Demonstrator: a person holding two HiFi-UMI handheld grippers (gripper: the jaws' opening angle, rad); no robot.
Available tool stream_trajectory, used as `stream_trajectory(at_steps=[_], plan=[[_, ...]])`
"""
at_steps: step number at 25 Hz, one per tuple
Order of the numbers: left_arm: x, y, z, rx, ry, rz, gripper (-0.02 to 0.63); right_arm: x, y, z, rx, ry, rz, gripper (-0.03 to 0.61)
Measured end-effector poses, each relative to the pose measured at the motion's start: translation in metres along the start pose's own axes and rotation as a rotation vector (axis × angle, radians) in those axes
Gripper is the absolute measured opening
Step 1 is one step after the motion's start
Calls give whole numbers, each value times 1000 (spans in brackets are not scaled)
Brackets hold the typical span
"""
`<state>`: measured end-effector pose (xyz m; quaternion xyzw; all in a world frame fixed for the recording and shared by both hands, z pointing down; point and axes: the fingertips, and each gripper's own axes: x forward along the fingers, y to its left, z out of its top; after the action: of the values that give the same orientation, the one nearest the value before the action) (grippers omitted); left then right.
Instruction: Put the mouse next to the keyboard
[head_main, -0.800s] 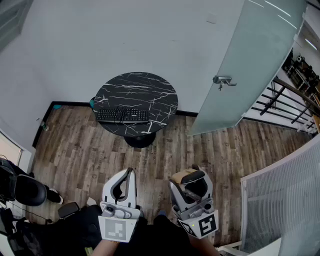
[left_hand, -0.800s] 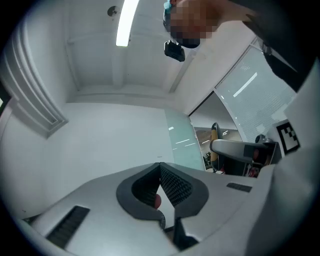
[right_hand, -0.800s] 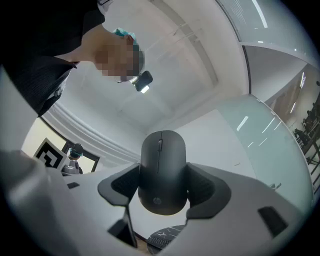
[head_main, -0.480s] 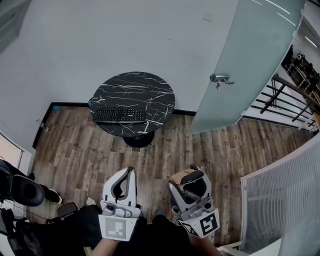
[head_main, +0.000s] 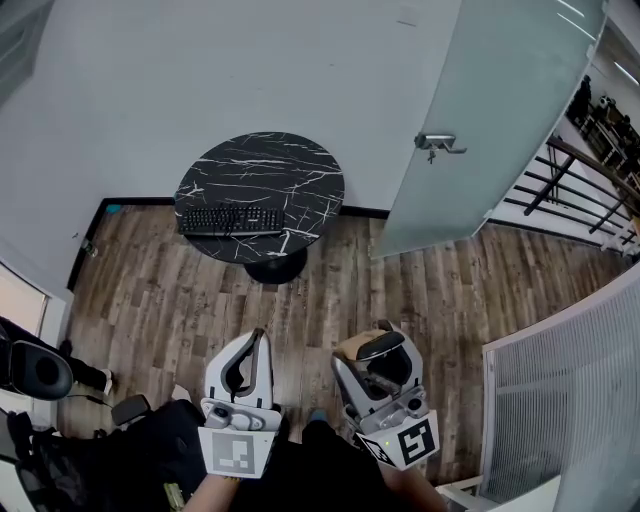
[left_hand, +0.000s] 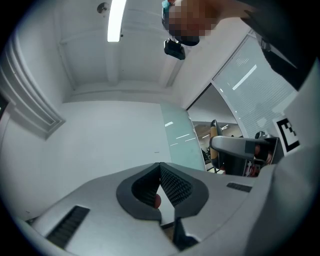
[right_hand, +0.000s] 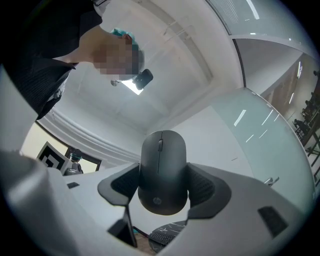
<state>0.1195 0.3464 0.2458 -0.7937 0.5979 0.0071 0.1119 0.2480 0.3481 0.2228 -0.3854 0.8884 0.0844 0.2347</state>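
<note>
The right gripper (head_main: 372, 348) has its jaws spread wide and pressed on both sides of a black mouse (right_hand: 162, 172), whose front end sticks out past the jaw tips. The left gripper (head_main: 259, 345) is just beside it, its jaws closed together with nothing between them. Well ahead of both pairs of jaws, across a wooden floor (head_main: 450, 290), stands a round black marble tabletop (head_main: 270, 165). A black keyboard (head_main: 230, 219) lies along the tabletop's edge nearest the jaws, well apart from the held mouse.
</note>
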Motion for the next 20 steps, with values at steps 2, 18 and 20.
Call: stream_trajectory(at_steps=[2, 18, 20], plan=[[2, -1, -3, -8, 2, 2, 6, -2, -6, -5, 17, 13, -15, 299], [50, 44, -23, -68, -13, -67, 6, 48, -17, -37, -36, 64, -109, 299], [53, 58, -29, -79, -1, -66, 6, 60, -13, -41, -44, 65, -110, 299]])
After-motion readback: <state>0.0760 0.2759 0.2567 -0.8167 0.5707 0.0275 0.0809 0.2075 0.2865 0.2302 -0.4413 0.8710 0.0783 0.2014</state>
